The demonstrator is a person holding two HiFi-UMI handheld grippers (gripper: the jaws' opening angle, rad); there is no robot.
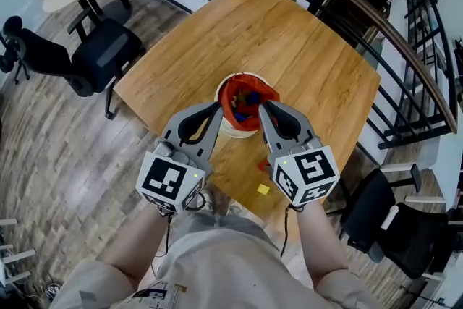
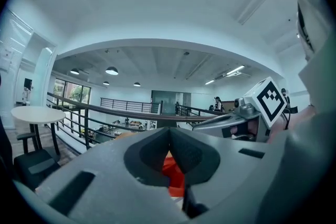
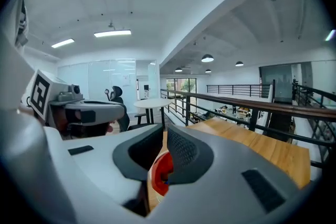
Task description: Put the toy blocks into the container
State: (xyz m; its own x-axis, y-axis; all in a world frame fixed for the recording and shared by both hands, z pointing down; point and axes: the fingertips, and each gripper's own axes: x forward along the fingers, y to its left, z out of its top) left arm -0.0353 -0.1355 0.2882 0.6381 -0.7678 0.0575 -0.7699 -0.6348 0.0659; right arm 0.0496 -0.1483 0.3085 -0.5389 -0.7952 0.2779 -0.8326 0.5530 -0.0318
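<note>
The left gripper is pressing its jaws together at the tips. The right gripper is showing only a thin slit between its jaws. I cannot tell if either one is pinching anything. Right between the two pairs of jaws, the container with the red inside is sitting on the table. Toy blocks are lying in it. Back behind the right jaws, a yellow block is lying on the table.

Open container mouth, left claw and right claw tight alongside.
</note>
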